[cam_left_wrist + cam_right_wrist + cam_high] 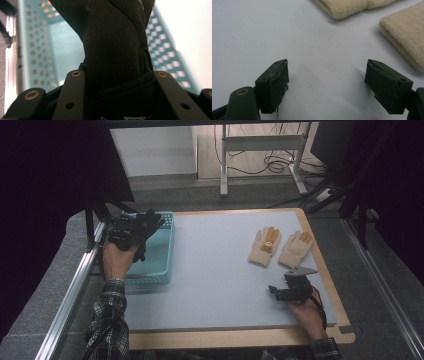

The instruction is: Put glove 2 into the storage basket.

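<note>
My left gripper [141, 229] is at the table's left, above a teal basket [162, 255], and is shut on a black glove [150, 222]. In the left gripper view the black glove [115, 37] rises from between the jaws of the left gripper [119, 75], with the basket's perforated walls [37, 50] behind it. My right gripper [280, 289] hovers low over the grey mat at the right, open with nothing between its fingers. Two cream knitted gloves [265, 245] [296, 247] with orange fingertips lie flat just beyond it. The right gripper view shows the right gripper [327, 75] with the cuffs of the cream gloves [342, 7] [407, 32] ahead.
A grey mat [215, 270] covers the wooden table [240, 337]. A metal rail [75, 285] runs along the left side. Beyond the far edge are a table frame [260, 150] and cables on the floor.
</note>
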`<action>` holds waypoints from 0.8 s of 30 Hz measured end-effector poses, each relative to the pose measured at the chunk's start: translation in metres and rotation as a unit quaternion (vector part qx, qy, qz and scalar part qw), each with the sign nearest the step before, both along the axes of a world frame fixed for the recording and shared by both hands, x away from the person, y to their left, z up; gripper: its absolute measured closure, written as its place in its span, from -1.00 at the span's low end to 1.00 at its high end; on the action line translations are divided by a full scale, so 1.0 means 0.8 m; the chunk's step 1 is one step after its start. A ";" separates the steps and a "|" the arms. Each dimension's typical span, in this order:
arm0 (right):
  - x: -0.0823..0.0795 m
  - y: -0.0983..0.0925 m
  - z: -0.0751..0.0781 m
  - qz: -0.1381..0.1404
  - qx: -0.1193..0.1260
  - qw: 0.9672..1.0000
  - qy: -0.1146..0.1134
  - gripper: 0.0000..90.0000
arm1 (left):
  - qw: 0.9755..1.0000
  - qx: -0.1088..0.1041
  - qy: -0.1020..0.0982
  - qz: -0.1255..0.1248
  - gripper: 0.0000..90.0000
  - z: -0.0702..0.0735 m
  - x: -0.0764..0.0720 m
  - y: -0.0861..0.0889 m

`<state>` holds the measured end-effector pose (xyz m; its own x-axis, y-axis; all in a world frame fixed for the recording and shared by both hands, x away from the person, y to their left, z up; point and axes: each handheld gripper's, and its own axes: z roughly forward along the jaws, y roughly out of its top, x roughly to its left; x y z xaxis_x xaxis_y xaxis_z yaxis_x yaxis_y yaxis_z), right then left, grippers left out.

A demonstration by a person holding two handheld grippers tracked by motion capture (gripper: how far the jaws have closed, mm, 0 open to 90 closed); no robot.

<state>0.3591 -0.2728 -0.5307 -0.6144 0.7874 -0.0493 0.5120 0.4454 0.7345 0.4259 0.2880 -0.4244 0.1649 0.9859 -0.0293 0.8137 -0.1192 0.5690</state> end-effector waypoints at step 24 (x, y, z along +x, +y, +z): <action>0.000 0.000 0.000 0.000 0.000 1.000 0.000 -0.58 | 0.996 0.033 0.073 0.042 0.36 -0.074 0.047 0.025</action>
